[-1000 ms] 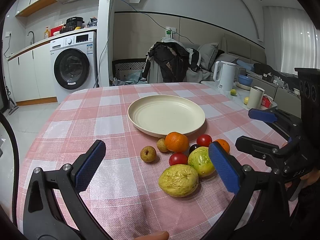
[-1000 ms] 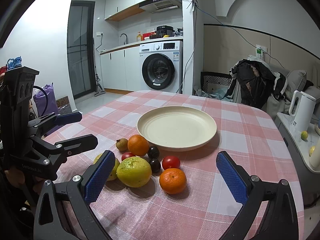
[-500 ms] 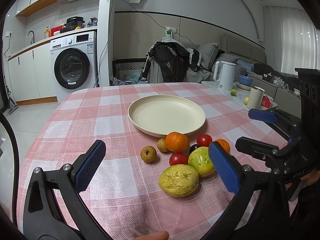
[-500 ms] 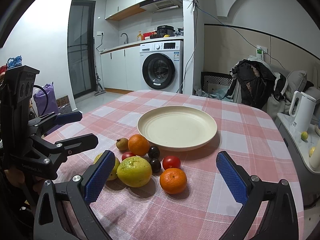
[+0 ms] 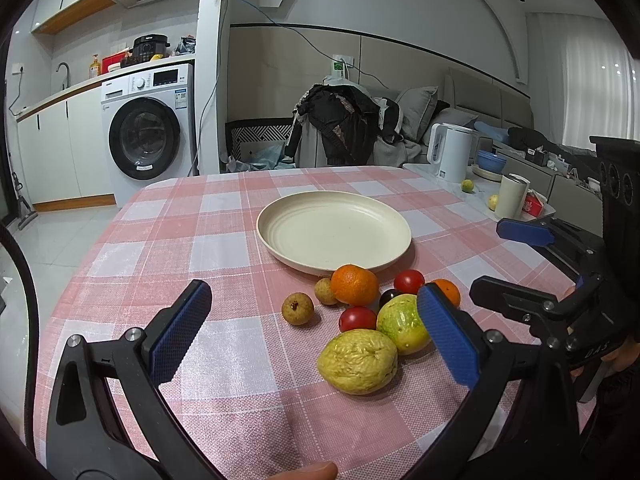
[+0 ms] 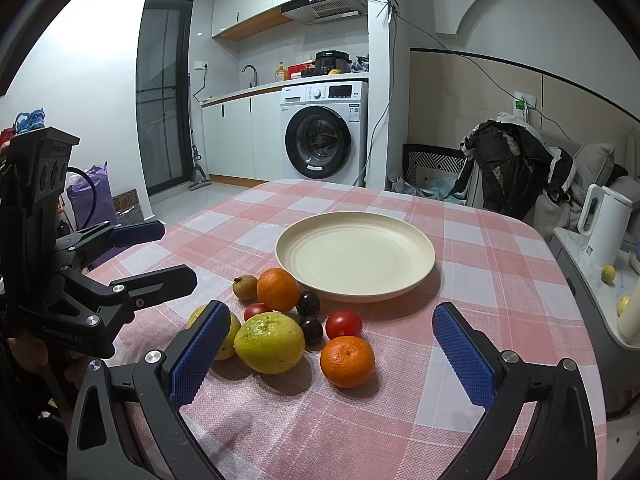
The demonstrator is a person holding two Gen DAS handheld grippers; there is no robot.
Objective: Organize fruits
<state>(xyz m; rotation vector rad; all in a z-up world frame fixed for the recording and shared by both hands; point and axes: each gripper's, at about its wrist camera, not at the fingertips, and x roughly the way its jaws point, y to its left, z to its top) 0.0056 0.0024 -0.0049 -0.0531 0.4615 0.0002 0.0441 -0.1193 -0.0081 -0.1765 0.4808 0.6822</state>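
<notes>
A: Where is the fruit?

B: All of it sits in a loose cluster on the pink checked tablecloth (image 6: 500, 280), just in front of the cream plate (image 6: 400, 236), whose dish holds nothing. No piece is lifted.

A: What is in the cluster?

B: Nearest the left gripper (image 5: 312, 332) lies a wrinkled yellow guava (image 5: 357, 361), touching a greener guava (image 5: 400, 324). Behind them are a red tomato (image 5: 357, 319), a second tomato (image 5: 409, 281), a dark plum (image 5: 387, 296), and a large orange (image 5: 354, 285) right at the plate's rim. Two small brown longans (image 5: 297, 308) lie to the left of the orange. A second orange (image 6: 347, 361) sits closest to the right gripper (image 6: 332, 350).

A: How do the grippers stand?

B: Both have their blue-padded fingers spread wide, and neither touches anything. The left one hovers low over the cloth with the yellow guava roughly between its pads. The right one frames the greener guava and the near orange from the other side.

A: Anything else on the table?

B: The right wrist view shows two dark plums side by side; the left wrist view shows only one, the other probably hidden behind the guava. A fingertip (image 5: 308, 472) shows at the bottom edge of the left view. Off the table, a white kettle (image 5: 452, 156) stands on a side counter, and a washing machine (image 6: 324, 136) sits against the far wall.
</notes>
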